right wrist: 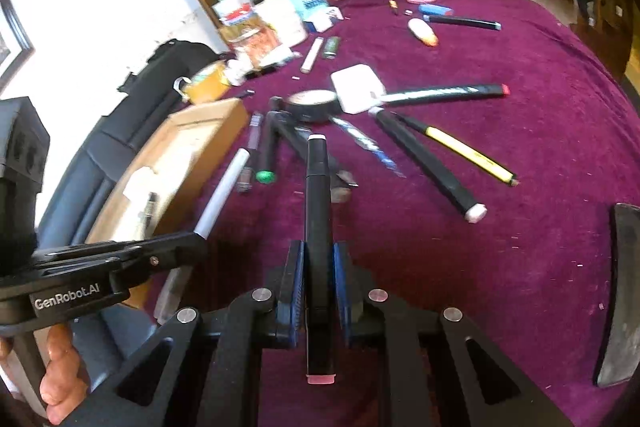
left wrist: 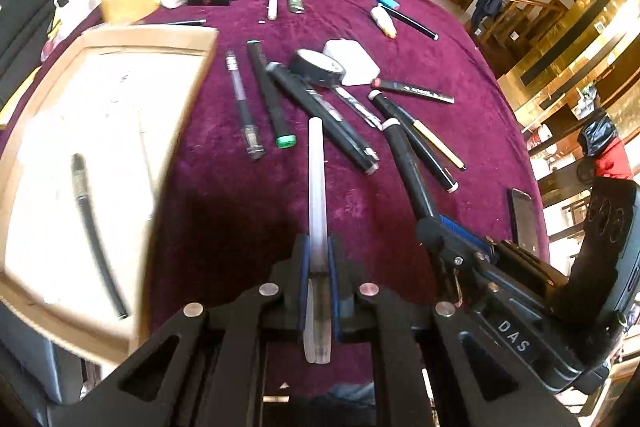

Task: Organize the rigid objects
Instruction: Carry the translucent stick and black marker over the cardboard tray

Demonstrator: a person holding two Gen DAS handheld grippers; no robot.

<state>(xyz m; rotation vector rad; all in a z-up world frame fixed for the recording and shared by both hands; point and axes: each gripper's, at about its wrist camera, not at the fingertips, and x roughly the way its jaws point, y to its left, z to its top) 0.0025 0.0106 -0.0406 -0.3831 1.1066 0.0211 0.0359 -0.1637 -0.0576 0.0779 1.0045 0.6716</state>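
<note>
**Both tongs loaded above a crowded purple counter**

The left tongs [left wrist: 318, 267] were clamped on a slim frosted-white pen [left wrist: 317, 187], its smooth, straight barrel running forward between the blue pads and well past them. The right tongs [right wrist: 318, 275] gripped a thick black marker [right wrist: 317, 195], matte and cylindrical, with a pale cap at the far end and a pink one at the near end. Both pens hung clear of the cloth.

The counter [left wrist: 460, 131] wore a plush purple cloth with a velvety nap, and its rounded far edge curved away to the right. A shallow cardboard tray [left wrist: 132, 39] lay along the left edge, its pale floor mostly bare; a single thin black pen [left wrist: 96, 235] rested in it.

Between the tongs and the tray ran an open strip of cloth. Beyond them the middle was cluttered: a green-capped black marker [left wrist: 272, 99] lay just beside a clear-barrelled pen [left wrist: 242, 103], a roll of black tape [left wrist: 318, 67] touched a white rectangular block [left wrist: 352, 61], and a yellow pencil-like pen [right wrist: 468, 155] lay near another long black marker [right wrist: 424, 163]. A dark phone [left wrist: 522, 219] sat close to the right edge. Jars and boxes crowded the far left corner.
</note>
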